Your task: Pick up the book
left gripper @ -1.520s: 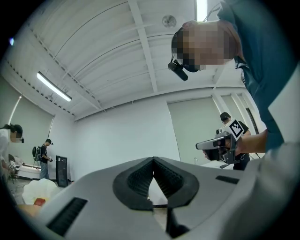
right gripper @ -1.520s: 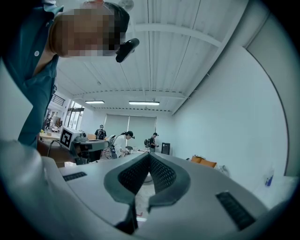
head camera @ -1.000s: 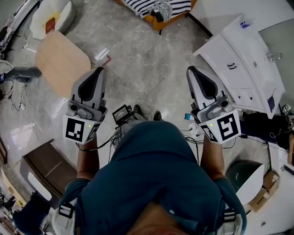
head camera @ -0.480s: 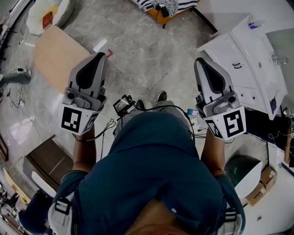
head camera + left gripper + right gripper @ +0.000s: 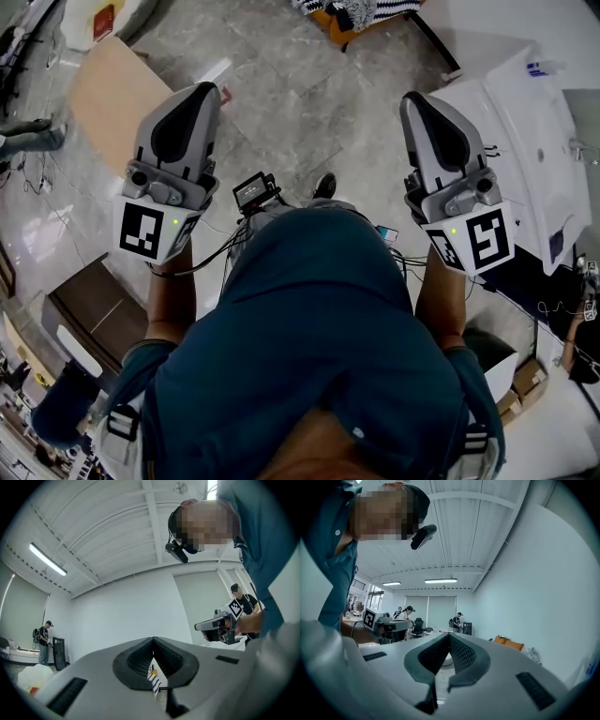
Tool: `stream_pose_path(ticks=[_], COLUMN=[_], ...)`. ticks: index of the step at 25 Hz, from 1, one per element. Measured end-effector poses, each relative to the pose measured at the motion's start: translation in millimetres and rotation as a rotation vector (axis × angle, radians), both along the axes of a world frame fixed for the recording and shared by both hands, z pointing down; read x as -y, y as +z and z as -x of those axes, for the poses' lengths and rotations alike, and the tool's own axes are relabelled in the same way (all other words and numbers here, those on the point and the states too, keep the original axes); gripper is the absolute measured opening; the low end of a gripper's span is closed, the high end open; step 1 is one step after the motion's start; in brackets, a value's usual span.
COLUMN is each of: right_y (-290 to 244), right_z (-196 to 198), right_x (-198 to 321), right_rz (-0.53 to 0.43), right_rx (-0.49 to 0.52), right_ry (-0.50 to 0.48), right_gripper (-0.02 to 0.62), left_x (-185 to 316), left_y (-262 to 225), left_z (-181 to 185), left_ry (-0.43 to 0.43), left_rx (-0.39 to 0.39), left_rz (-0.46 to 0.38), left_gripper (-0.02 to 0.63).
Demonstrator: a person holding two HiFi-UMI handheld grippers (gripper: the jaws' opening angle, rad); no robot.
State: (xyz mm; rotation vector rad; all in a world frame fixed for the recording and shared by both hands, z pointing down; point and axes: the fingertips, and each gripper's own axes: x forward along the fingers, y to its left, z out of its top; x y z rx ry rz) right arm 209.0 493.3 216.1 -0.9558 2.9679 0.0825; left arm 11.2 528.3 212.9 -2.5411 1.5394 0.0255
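Note:
No book shows in any view. In the head view my left gripper (image 5: 208, 89) and right gripper (image 5: 410, 97) are held side by side in front of the person's body, above a grey marble floor (image 5: 300, 112). Both point forward, roughly level. The left gripper view has the left gripper (image 5: 153, 639) with its jaws together and nothing between them. Seen in the right gripper view, the right gripper (image 5: 449, 634) is likewise shut and empty. Each gripper carries its marker cube near the hand.
A white cabinet (image 5: 525, 141) stands at the right and a tan board (image 5: 108, 98) lies on the floor at the left. A striped cloth on an orange thing (image 5: 361, 9) is at the top edge. A dark wooden unit (image 5: 89, 323) and cables lie lower left. People stand far off.
Both grippers have shifted a little up the head view and look larger. The tan board, striped cloth and white cabinet have slid toward the top and right edges. Both stay shut.

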Motion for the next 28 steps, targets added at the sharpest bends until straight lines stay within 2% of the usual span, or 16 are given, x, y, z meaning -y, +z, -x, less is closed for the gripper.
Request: stream_pose_path(ticks=[5, 9, 15, 19, 25, 28], right_y=[4, 6, 5, -4, -6, -5], right_z=[-13, -10, 32, 57, 90, 101], right_x=[37, 54, 85, 103, 133, 144], right_rz=[-0.002, 0.014, 0.014, -0.004, -0.019, -0.018], right_rx=[0.001, 0.014, -0.007, -0.005, -0.012, -0.027], right_ry=[-0.035, -0.034, -0.002, 0.042, 0.088, 0.074], right_gripper=[0.012, 0.012, 0.012, 0.012, 0.012, 0.012], left_x=[31, 49, 86, 124, 163, 180], left_y=[-1, -5, -2, -2, -3, -6], left_z=[-16, -16, 27, 55, 90, 101], left_ry=[-0.032, -0.026, 0.0, 0.026, 0.07, 0.067], left_rx=[0.013, 0.023, -0.016, -0.108, -0.091, -0.08], left_rz=[0.003, -0.012, -0.007, -0.022, -0.038, -0.043], left_gripper=[0.005, 0.005, 0.005, 0.005, 0.005, 0.005])
